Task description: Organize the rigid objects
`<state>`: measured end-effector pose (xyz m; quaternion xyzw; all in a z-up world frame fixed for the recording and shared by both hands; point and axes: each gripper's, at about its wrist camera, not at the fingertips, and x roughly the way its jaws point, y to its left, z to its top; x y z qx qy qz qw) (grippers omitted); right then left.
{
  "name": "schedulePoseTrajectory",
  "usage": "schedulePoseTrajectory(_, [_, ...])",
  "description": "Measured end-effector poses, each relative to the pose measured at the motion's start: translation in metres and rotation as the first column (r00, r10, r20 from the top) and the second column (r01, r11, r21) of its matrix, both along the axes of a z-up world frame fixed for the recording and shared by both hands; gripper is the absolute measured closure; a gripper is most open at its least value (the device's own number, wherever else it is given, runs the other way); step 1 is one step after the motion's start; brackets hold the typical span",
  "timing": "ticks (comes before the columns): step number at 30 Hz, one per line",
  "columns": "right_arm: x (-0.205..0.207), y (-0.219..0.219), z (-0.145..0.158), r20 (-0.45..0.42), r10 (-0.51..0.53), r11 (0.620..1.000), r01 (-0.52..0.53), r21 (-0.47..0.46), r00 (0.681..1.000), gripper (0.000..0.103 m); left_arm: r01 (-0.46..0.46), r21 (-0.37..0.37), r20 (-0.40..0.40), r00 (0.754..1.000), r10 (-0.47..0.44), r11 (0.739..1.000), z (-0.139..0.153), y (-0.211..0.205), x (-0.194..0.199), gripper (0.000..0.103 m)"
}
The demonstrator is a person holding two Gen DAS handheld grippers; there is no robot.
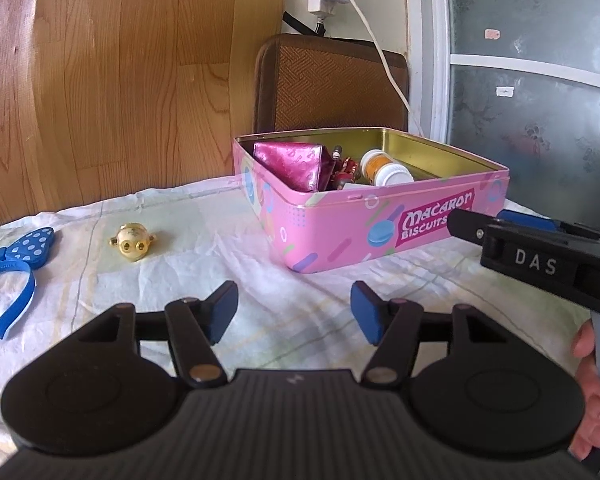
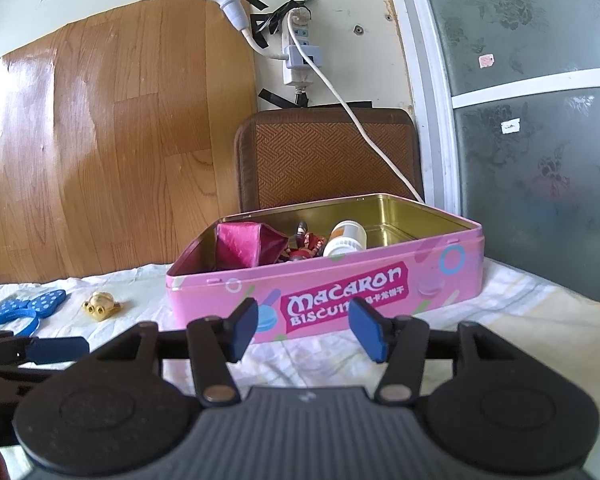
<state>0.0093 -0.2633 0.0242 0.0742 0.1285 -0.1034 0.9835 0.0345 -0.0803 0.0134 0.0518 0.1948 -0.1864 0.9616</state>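
Note:
An open pink Macaron biscuit tin (image 1: 340,236) (image 2: 380,258) stands on the white cloth. Inside it lie a magenta pyramid box (image 1: 296,164) (image 2: 248,246), a small red figurine (image 1: 345,171) (image 2: 306,242) and a white-capped pill bottle (image 1: 384,169) (image 2: 346,238). To the tin's left on the cloth sit a gold round toy (image 1: 132,242) (image 2: 100,304) and a blue polka-dot bow headband (image 1: 18,264) (image 2: 32,306). My left gripper (image 1: 294,314) is open and empty, short of the tin. My right gripper (image 2: 306,330) is open in front of the tin's label, holding nothing.
A brown woven cushion (image 1: 332,84) (image 2: 324,160) leans behind the tin, with a white cable (image 1: 384,60) running down past it from a wall power strip (image 2: 300,56). A frosted glass door (image 1: 540,80) lies to the right, a wood panel (image 1: 120,80) to the left. A hand (image 1: 592,392) holds the right gripper.

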Motion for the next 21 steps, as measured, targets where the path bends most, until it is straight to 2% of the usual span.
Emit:
schedulePoseTrajectory(12, [0.004,0.011,0.001,-0.018,0.003,0.997,-0.004,-0.072,1.0,0.051,-0.003,-0.023,0.013,1.0,0.003,1.0,0.002,0.006,-0.003,0.033])
schedulePoseTrajectory(16, [0.001,0.018,0.002,-0.006,0.004,0.995,-0.004,-0.1,1.0,0.051,-0.038,-0.009,0.016,0.999,0.038,0.999,0.003,0.013,-0.004,0.033])
schedulePoseTrajectory(21, [-0.002,0.037,0.007,-0.005,0.054,0.992,-0.054,-0.118,0.999,0.051,-0.097,0.003,-0.004,0.995,0.097,0.995,0.004,0.031,-0.002,0.033])
